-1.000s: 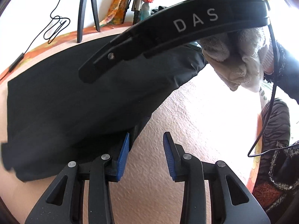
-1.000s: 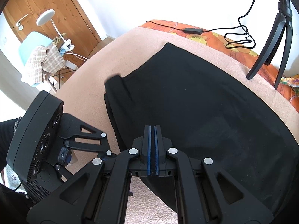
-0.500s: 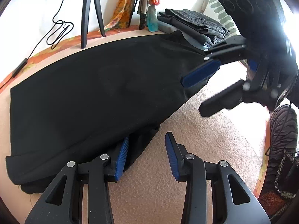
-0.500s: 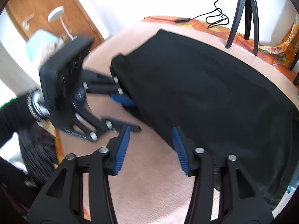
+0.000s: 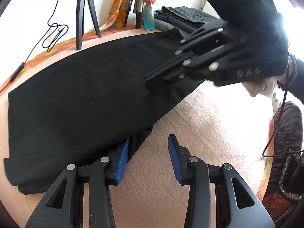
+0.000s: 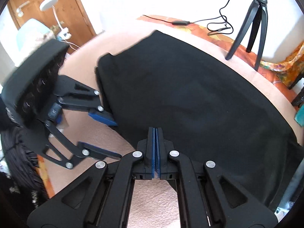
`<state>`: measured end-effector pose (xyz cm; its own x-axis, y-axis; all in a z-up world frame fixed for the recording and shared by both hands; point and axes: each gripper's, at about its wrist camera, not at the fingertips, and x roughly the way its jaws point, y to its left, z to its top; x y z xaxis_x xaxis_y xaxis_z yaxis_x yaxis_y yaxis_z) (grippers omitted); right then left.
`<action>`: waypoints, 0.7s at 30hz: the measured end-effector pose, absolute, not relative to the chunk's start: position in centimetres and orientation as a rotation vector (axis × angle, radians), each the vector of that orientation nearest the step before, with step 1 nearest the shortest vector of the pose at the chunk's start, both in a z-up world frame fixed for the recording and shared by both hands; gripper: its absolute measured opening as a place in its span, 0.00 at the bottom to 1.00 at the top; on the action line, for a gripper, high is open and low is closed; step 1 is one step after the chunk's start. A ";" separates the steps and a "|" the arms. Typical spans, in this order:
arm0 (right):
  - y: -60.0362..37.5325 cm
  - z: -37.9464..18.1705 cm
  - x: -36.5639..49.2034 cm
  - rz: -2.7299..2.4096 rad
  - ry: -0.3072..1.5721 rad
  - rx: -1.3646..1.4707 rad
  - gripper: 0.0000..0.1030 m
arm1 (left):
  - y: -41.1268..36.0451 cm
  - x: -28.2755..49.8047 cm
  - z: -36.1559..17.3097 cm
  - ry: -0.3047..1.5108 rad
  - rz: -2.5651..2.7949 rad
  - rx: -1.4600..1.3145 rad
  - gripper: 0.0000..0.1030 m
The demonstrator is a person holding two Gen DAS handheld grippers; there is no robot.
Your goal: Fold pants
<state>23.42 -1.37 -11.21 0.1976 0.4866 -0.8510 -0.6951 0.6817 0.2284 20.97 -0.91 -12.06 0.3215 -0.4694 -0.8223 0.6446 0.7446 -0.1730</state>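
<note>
the left gripper stands with its jaws apart over the pink blanket; one blue pad lies against the near edge of the black pants, the other over bare blanket, nothing pinched. just beyond and to its right, the right gripper has its pads pressed together at the same near edge; whether cloth is caught between them cannot be told. the pants lie spread flat ahead of both tools. risk: if the right pads caught only the top layer, or nothing, a lift would drag the layers askew. the two tools sit near each other, so a sideways move could knock them together. further out, a tripod and cable stand past the far edge, limiting room there; open blanket lies right of the left gripper.
</note>
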 end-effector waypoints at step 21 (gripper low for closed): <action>-1.0 -11.0 23.2 0.802 1.082 -0.343 0.04 | -0.8 17.5 -12.0 1.012 -0.862 0.242 0.37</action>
<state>23.21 -1.04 -11.01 0.2302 0.4100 -0.8825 -0.7248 0.6774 0.1257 17.45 -0.75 -11.99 0.2426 -0.5179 -0.8203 0.7278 0.6562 -0.1990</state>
